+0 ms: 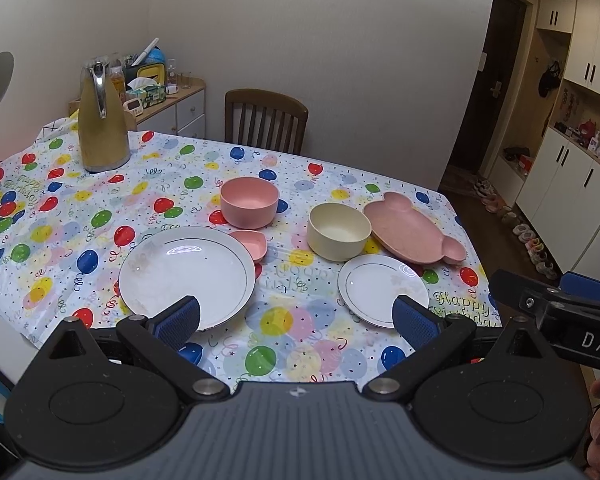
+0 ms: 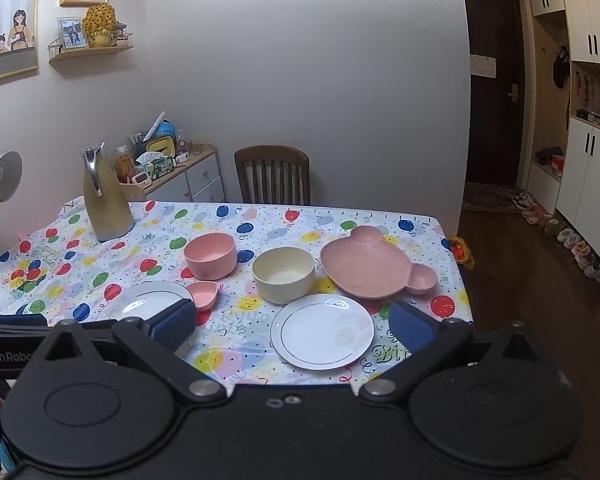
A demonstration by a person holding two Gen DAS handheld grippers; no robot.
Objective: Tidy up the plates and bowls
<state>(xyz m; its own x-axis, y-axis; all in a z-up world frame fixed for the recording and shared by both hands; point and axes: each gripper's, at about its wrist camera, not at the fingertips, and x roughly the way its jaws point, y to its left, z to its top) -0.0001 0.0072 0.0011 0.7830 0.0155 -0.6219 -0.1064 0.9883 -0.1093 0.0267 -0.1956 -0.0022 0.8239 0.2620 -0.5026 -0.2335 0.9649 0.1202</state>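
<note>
- Front and centre, the large round white china plate with a thin dark rim line (image 1: 186, 278) lies flat on the bench's balloon-print plastic cloth (image 1: 284, 328), near its front edge.
- Just beside that plate's far right rim, perhaps touching it, sits the small pink heart-shaped dish (image 1: 250, 243).
- Behind the dish stands the round pink plastic bowl (image 1: 249, 202), upright and empty.
- To the right, the cream round plastic bowl (image 2: 283, 275) stands upright too, close against the pink bear-shaped divided plate (image 2: 374, 264), which lies out toward the bench's right edge.
- In front of those two, the small white china plate with a dark rim line (image 2: 322, 331) lies flat, apart from the big plate.
- The left tool (image 1: 296, 318) hovers above the front edge, blue pads spread wide, gripping nothing.
- The right tool (image 2: 292, 326) hangs alongside, pads likewise spread and empty.
- Back left on the cloth stands a tall tan thermos jug with a chrome handle (image 1: 102, 124).
- A dark wooden slat-back chair (image 2: 274, 176) sits behind the bench, by the wall.
</note>
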